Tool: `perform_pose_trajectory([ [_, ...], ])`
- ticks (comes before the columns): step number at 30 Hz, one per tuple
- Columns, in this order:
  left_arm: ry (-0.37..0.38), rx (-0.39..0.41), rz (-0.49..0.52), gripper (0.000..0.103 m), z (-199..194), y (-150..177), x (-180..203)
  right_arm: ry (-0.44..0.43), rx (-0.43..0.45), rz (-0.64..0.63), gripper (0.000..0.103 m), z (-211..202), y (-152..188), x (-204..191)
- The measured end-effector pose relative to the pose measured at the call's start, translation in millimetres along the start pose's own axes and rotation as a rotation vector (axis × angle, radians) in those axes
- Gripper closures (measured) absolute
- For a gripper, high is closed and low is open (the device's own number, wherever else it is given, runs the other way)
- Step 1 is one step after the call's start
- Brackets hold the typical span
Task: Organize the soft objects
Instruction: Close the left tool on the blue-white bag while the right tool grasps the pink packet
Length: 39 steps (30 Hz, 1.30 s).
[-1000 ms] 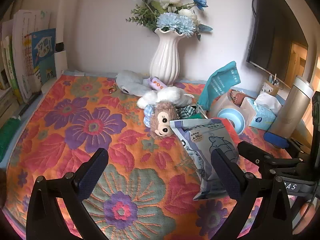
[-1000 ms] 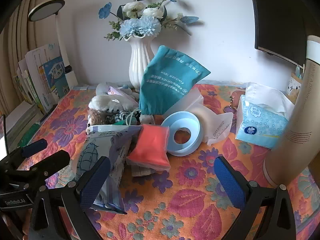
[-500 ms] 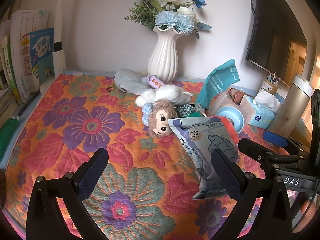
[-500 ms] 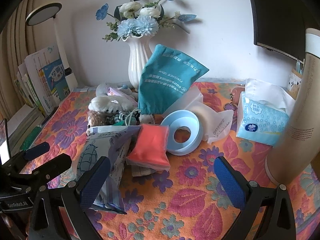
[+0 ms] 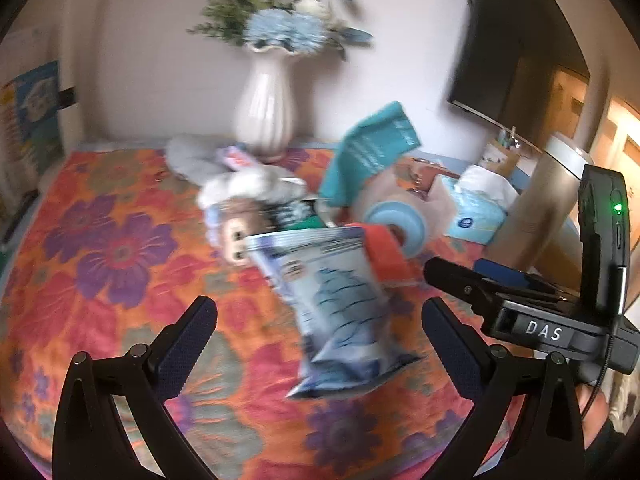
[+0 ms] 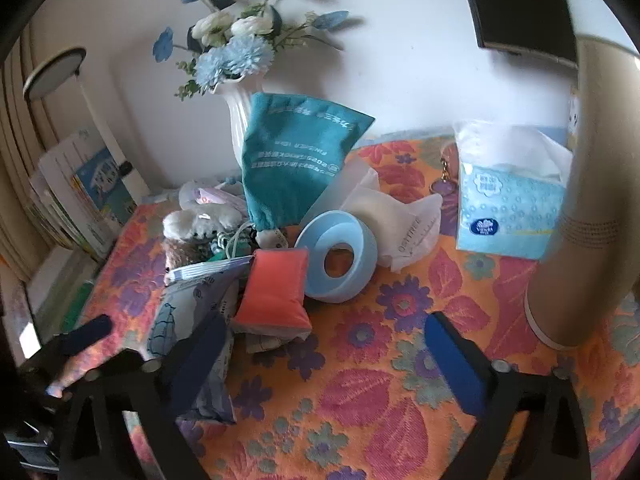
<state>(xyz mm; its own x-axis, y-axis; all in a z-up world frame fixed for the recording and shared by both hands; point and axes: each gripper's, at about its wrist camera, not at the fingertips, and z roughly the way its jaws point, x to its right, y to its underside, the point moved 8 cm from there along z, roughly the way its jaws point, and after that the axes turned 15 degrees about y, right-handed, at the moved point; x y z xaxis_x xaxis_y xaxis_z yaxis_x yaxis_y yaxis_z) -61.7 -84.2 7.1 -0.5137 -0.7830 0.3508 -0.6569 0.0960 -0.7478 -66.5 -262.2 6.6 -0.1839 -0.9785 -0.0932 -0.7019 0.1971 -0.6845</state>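
Left wrist view: the left gripper (image 5: 318, 330) is hovering with its jaws spread wide and holding nothing. A grey-blue printed pouch (image 5: 334, 312) is lying flat on the floral cloth (image 5: 108, 248) covering the worktop, between the two fingers and slightly beyond them, not touching either. A monkey plush (image 5: 234, 236) is lying just behind the pouch's top edge, partly covered by it, with a white plush (image 5: 256, 184) against it. The frame is blurring, so fine detail is unreadable. Judgement: the pouch is looking light, crinkly and slippery; its sealed top edge or a side edge is offering the firmest pinch. The plush is looking soft and compressible, best taken at the body.

Right wrist view: the right gripper (image 6: 326, 354) is also standing wide open and empty. An orange-red soft pack (image 6: 276, 292) is lying ahead of the left finger, resting against the pouch (image 6: 192, 320) and touching a light blue ring (image 6: 338, 256). A teal fabric bag (image 6: 296, 164) is leaning behind them in front of the white vase (image 6: 236, 120). A tissue pack (image 6: 508, 208) is sitting well to the right. Judgement: the orange pack is looking squashy and light; a pinch across its short width should be holding. The vase is fragile, so the bag needs a careful lift
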Motion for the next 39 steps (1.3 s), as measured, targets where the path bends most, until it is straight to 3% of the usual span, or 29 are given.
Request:
perform_pose_trajectory([
  [2, -0.016, -0.016, 0.005, 0.001, 10, -1, 1, 0.000, -0.012, -0.012, 0.011, -2, -2, 3],
  [4, 0.030, -0.030, -0.027, 0.009, 19, -2, 1, 0.018, -0.012, -0.033, 0.017, -6, -6, 2],
  [7, 0.064, -0.057, -0.081, 0.028, 27, 3, -6, 0.034, -0.044, -0.056, 0.024, 0, -9, 0],
  [9, 0.082, -0.070, -0.099, 0.052, 29, 8, -10, 0.020, -0.058, -0.071, 0.026, 4, -11, -6],
  [12, 0.125, -0.034, -0.153, 0.061, 17, 11, -15, -0.012, -0.059, -0.113, 0.033, 5, -11, -22],
  [15, 0.090, 0.021, -0.177, 0.063, -4, 13, -27, -0.038, -0.076, -0.147, 0.041, 9, -6, -40],
  [19, 0.012, 0.079, -0.195, 0.063, -24, 16, -50, -0.043, -0.099, -0.170, 0.045, 22, -2, -57],
  [24, 0.014, 0.077, -0.213, 0.061, -21, 17, -61, 0.013, -0.102, -0.170, 0.051, 43, 2, -63],
  [28, -0.023, 0.011, -0.233, 0.042, -8, 21, -68, 0.011, -0.060, -0.170, 0.053, 41, 4, -63],
  [29, -0.038, -0.005, -0.244, 0.031, -5, 22, -71, 0.010, -0.042, -0.167, 0.053, 37, 2, -63],
  [30, -0.044, -0.007, -0.246, 0.029, -5, 22, -72, 0.002, -0.027, -0.164, 0.053, 34, 2, -62],
  [32, -0.033, 0.013, -0.232, 0.031, -6, 20, -70, 0.000, 0.004, -0.168, 0.053, 25, 3, -59],
  [34, -0.030, -0.003, -0.228, 0.052, -2, 22, -70, 0.006, 0.004, -0.187, 0.053, 18, 8, -58],
  [35, -0.033, -0.019, -0.233, 0.058, 1, 24, -70, 0.002, 0.007, -0.204, 0.053, 11, 13, -58],
  [39, -0.033, 0.009, -0.221, 0.062, -4, 22, -69, -0.008, 0.028, -0.269, 0.053, -19, 33, -51],
])
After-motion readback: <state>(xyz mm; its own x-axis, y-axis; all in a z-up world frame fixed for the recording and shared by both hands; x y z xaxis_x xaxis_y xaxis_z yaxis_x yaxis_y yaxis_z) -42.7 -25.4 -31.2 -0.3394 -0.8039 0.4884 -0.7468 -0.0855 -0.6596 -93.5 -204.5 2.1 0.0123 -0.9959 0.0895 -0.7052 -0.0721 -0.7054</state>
